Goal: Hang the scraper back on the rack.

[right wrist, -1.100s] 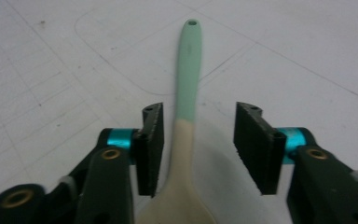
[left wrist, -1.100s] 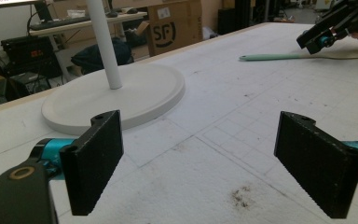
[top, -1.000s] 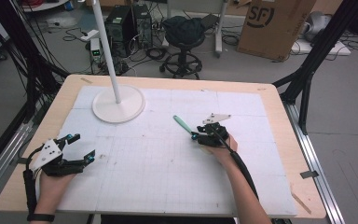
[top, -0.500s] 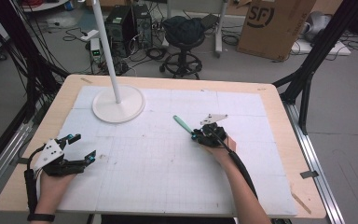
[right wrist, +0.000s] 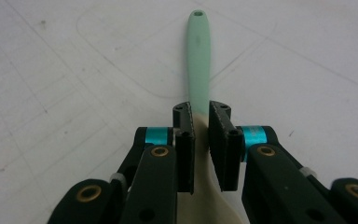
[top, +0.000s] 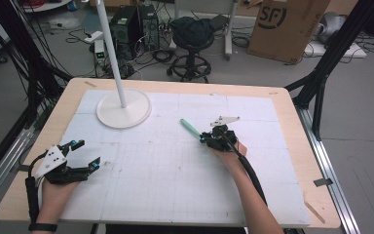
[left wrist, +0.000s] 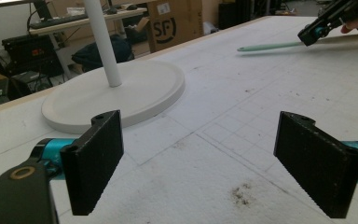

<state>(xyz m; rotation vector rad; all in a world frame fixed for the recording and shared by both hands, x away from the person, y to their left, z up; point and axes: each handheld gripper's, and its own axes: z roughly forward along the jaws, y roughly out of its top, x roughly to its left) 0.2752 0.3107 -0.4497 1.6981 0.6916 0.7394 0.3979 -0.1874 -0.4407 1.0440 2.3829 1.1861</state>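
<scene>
A spatula (top: 190, 127) with a mint-green handle (right wrist: 199, 56) and a cream blade lies on the white gridded mat (top: 175, 185), right of centre. My right gripper (top: 205, 139) is shut on its neck (right wrist: 200, 116), where the handle meets the blade. The handle points away toward the far left, and the blade is mostly hidden under the gripper. My left gripper (top: 86, 153) rests near the mat's front left corner, open wide with nothing between its pads (left wrist: 200, 163). From the left gripper view the spatula (left wrist: 270, 45) and the right gripper (left wrist: 314, 31) show far off.
A white lamp stand with a round base (top: 123, 109) and a thin pole stands at the mat's far left, just beyond my left gripper (left wrist: 116, 93). The mat sits on a wooden table (top: 292, 107). A stool, boxes and cables are on the floor beyond.
</scene>
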